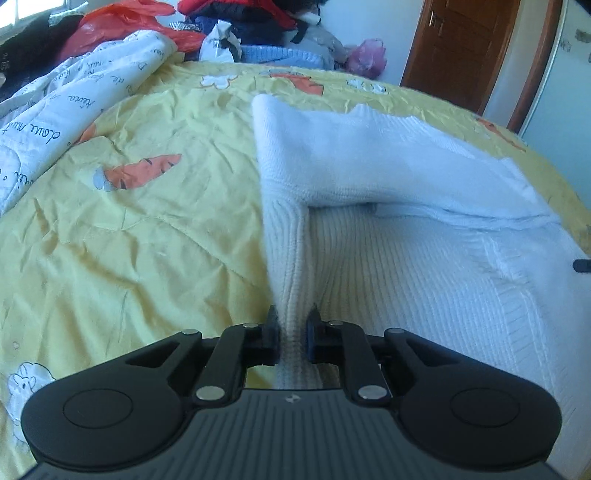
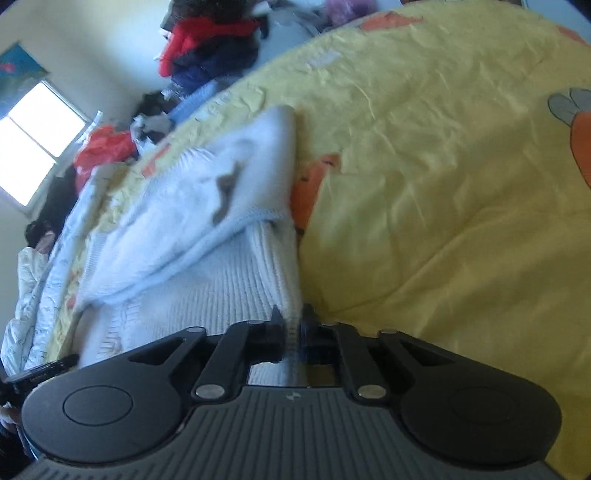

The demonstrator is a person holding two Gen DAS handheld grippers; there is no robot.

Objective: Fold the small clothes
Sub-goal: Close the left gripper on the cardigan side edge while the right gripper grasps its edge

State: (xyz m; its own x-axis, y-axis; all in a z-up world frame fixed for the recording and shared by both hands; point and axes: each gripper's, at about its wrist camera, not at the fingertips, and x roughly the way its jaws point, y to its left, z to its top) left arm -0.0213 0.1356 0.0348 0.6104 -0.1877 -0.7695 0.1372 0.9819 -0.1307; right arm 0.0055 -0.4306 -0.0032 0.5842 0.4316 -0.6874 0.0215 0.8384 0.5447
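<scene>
White ribbed knit sweater (image 1: pixel 388 266) lies on the bed, on the yellow carrot-print quilt (image 1: pixel 147 221), part folded: a smoother panel is already doubled over the ribbed body. We hold its near hem at two corners. Left claw (image 1: pixel 293 325) is nearly closed, pinching a bunched ridge of ribbed hem between its fingers. Right claw (image 2: pixel 293 325) is closed down on the hem edge at the other side, fabric running straight through the jaws.

Step in hand, we judge: lift the hem and carry it over toward the far end to halve the garment. To do it well we keep both claws level and equally far apart so the hem stays taut, raise just enough for the body to clear the quilt, and lay the hem edge onto the far edge squarely before letting go. The knit is soft and stretchy, so uneven pull would skew the fold; the left pinch is bunched, so it may slip or leave a ridge. The right view is motion-blurred, so the exact grip depth there is unclear.

Around: a white printed duvet (image 1: pixel 55 122) lies on the quilt to the left, apart from the sweater. A clothes pile (image 1: pixel 251 22) with a red plastic bag (image 1: pixel 110 33) sits beyond the far bed edge, plus a brown door (image 1: pixel 461 48). Nothing lies on the fold path; the wrinkled quilt may drag the knit.
</scene>
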